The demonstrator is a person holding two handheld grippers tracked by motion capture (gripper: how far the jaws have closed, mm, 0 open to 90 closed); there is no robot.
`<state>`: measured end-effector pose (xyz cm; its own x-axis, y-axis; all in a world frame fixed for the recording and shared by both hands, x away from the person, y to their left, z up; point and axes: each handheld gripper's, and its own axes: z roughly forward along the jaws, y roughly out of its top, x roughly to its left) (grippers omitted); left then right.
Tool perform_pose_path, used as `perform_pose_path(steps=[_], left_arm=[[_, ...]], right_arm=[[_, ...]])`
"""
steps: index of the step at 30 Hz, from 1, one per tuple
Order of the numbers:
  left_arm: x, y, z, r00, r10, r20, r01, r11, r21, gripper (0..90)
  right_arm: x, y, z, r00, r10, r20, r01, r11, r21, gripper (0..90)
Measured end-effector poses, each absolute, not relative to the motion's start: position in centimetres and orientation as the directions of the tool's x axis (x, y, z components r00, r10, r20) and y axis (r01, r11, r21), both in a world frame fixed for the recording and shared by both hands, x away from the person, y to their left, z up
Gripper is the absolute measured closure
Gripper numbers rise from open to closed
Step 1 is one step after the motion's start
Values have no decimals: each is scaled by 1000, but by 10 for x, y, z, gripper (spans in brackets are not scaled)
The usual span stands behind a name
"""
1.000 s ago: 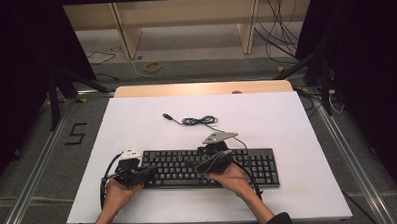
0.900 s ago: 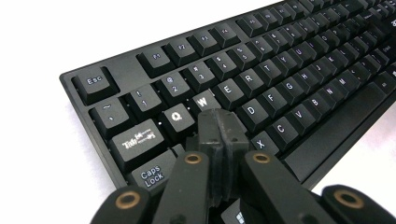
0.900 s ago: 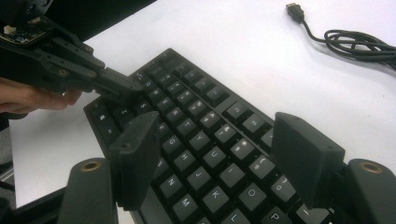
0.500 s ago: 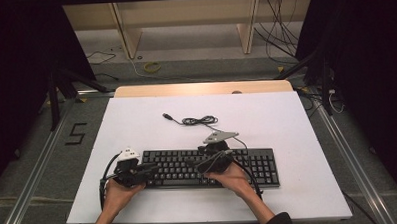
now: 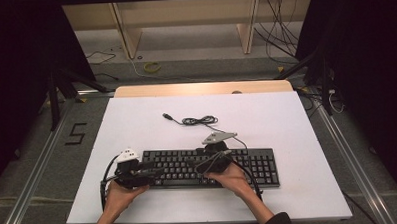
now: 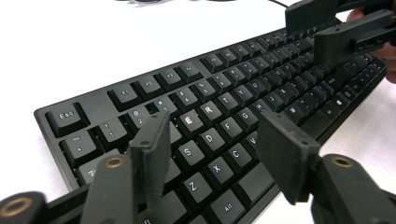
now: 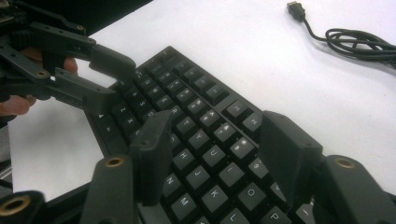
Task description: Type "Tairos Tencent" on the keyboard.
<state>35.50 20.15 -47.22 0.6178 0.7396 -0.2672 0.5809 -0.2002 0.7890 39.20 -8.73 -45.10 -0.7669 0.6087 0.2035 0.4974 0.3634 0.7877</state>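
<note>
Both claws hover open over the keyboard [image 5: 208,166]: left claw [image 6: 212,154] just opening, right claw [image 7: 210,154] just narrowing, nothing gripped. Likely key pressing; next needs lowering onto a key.

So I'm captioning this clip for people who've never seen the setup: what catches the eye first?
A black keyboard lies near the front edge of the white table, with both hand-held grippers poised over it: the left gripper at its left end, the right gripper over the middle keys, both with jaws apart. Behind it, the coiled cable ends in a loose USB plug.
</note>
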Motion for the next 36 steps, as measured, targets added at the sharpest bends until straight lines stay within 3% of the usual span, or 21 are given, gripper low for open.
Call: perform_pose_path(steps=[23,36], left_arm=[[350,200,-470,633,722,-279,556,-174,813,338],[347,201,-468,641,713,-285,540,-155,827,322]], right_arm=[[394,-85,-460,-768,616,177,505,412,758,805],[396,-83,-465,-760,630,160,517,436,737,885]])
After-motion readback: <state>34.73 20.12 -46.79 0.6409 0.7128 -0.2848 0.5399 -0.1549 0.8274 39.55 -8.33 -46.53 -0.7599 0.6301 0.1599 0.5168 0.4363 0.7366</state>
